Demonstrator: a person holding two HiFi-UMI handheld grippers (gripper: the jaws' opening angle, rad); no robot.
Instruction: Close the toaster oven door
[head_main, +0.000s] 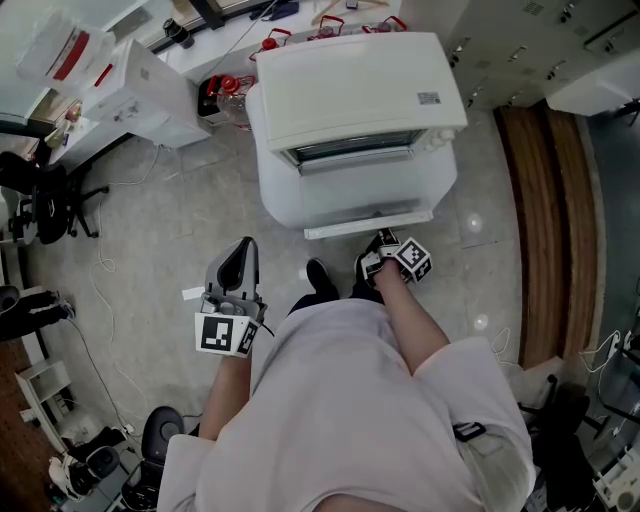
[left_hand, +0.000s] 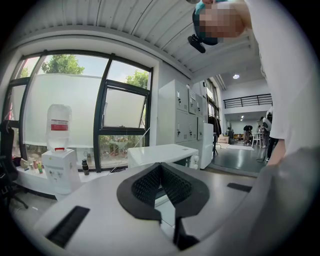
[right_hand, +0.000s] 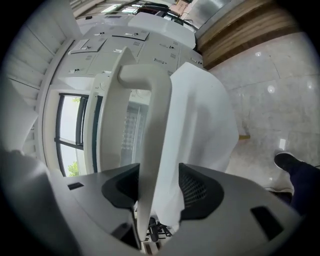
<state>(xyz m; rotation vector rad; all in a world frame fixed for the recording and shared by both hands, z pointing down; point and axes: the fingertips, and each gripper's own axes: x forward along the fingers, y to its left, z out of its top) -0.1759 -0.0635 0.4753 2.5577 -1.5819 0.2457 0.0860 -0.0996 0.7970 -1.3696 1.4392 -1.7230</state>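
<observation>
A white toaster oven (head_main: 350, 90) stands on a white stand straight ahead, and its door (head_main: 365, 190) leans out toward me, partly open. The door's white handle bar (right_hand: 150, 125) runs between the jaws of my right gripper (right_hand: 155, 187), which is open; the bar lies close to the left pad with a gap to the right one. In the head view the right gripper (head_main: 380, 252) sits just in front of the handle (head_main: 368, 225). My left gripper (head_main: 232, 290) hangs lower left, away from the oven, shut and empty (left_hand: 161, 167). The oven (left_hand: 160, 152) shows behind it.
A water dispenser (left_hand: 59, 160) stands by the windows at the left. A wooden strip (head_main: 545, 200) runs along the floor at the right. An office chair (head_main: 40, 200) and cables lie at the left. My shoe (head_main: 320, 278) is below the oven. Lockers (left_hand: 185, 115) line the far wall.
</observation>
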